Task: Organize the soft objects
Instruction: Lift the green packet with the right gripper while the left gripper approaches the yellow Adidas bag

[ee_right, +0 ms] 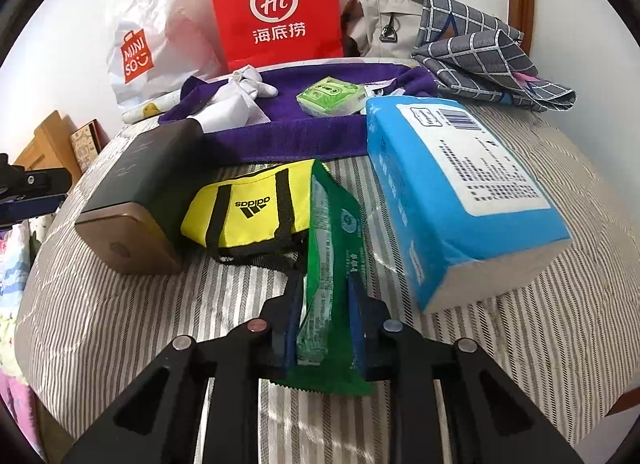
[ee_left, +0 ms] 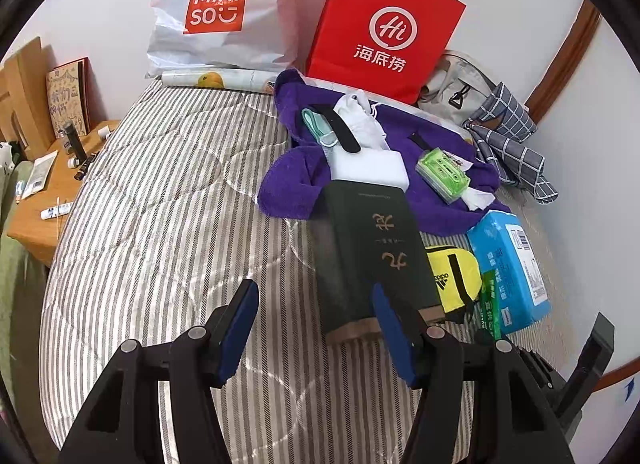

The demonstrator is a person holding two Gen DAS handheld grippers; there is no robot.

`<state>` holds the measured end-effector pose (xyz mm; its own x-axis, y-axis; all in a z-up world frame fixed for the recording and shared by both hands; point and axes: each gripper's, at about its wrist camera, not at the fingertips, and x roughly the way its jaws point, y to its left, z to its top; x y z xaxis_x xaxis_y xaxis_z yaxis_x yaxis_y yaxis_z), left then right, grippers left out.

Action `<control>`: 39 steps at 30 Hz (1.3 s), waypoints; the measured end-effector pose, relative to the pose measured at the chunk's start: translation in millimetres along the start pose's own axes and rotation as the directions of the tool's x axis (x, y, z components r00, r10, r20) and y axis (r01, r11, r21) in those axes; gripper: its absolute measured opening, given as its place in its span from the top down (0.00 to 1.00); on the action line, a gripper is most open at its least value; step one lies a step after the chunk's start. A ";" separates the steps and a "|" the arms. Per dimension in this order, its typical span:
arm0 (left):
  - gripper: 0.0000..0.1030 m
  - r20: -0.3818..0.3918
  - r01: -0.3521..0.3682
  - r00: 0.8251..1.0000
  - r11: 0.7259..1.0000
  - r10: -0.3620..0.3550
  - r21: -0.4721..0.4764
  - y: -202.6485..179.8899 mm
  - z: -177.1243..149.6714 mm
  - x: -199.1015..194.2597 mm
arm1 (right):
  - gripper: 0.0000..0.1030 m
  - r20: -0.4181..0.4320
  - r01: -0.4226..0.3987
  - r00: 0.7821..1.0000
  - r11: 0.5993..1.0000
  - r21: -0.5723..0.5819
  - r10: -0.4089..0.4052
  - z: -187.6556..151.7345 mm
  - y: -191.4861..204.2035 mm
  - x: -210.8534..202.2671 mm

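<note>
Green packet (ee_right: 332, 264) lies hemmed between yellow pouch (ee_right: 248, 208) and blue tissue pack (ee_right: 460, 200).

The left gripper (ee_left: 314, 328) was matte black, built of two broad angular arms with triangular cut-outs near the camera. Round silver pins sat at the joints, two on each arm. Its fingers (ee_left: 240, 328) were flat black bars faced with dark blue pads on their inner sides. At the far right edge of the left view, a black upright bar and bracket of the other tool stood out. The right gripper (ee_right: 324, 324) had the same black frame, the same cut-outs, four pale round pins, and blue-lined fingers (ee_right: 294, 320).
</note>
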<state>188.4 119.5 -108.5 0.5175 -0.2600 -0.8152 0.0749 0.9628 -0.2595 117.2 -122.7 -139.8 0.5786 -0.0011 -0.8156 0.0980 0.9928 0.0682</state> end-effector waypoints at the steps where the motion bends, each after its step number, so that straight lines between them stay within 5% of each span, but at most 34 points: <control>1: 0.44 -0.001 -0.003 1.000 1.000 0.003 0.000 -1.1 -1.4 -1.2 | 0.84 0.000 -0.008 1.000 1.000 -0.002 0.008 -1.2 -1.5 -3.5; 19: 0.44 -0.006 -0.053 0.999 0.999 0.053 -0.011 -33.6 -47.9 -22.7 | 0.93 0.018 -0.025 0.999 0.993 -0.116 0.027 -37.4 -39.4 -62.2; 31: 0.44 -0.058 -0.086 0.995 0.996 0.087 0.030 -56.2 -68.8 -7.6 | 0.90 -0.091 -0.216 0.974 0.972 -0.092 0.208 -35.9 -53.8 -21.1; 39: 0.44 -0.066 -0.045 0.997 0.995 0.051 0.093 -87.4 -74.8 11.4 | 0.93 -0.050 -0.272 0.962 0.957 -0.101 0.268 -40.4 -69.6 -40.0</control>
<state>124.0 26.8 -133.8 0.4631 -0.2150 -0.8598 0.1308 0.9761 -0.1736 54.5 -186.9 -135.1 0.5421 0.2712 -0.7953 -0.1450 0.9625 0.2293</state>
